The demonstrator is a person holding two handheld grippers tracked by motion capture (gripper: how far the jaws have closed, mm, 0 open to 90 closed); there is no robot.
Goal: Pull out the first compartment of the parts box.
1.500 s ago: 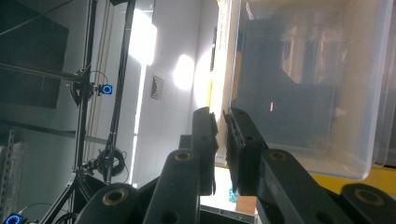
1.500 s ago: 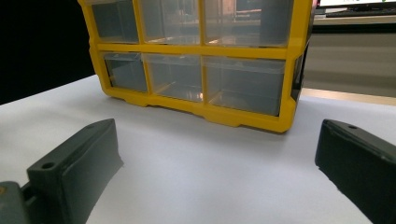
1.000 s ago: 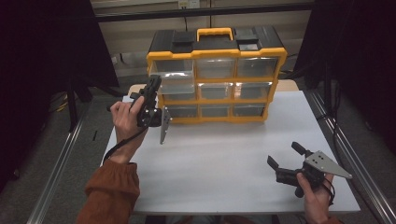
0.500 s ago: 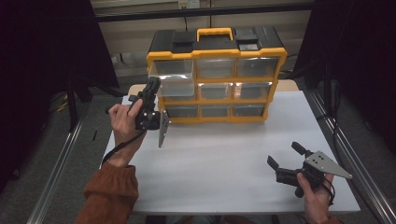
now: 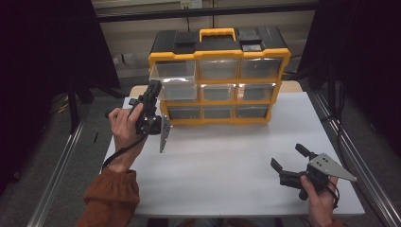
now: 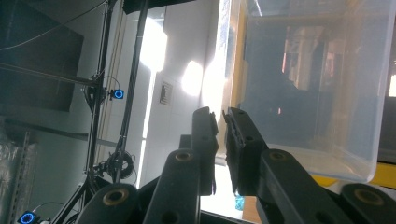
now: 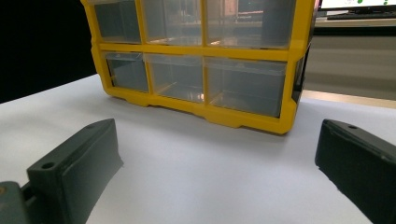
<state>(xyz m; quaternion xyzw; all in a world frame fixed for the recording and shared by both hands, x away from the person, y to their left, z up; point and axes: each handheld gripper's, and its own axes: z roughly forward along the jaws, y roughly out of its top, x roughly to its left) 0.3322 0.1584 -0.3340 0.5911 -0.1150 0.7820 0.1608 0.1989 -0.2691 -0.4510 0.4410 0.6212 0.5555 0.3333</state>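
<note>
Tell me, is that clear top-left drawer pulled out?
Partly out: the clear plastic top-left drawer juts beyond its neighbours in the yellow organiser, left tongs at its corner.

Rust-orange sleeve (image 5: 109,198); black hand-held gripper (image 5: 289,163) (grey three-cornered plate).

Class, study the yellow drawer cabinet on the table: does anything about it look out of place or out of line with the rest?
Yes. The top-left drawer of the drawer cabinet juts forward while the other drawers sit flush. The left gripper is closed at its front corner, apparently gripping the clear wall. The right gripper hangs open, apart.
</note>
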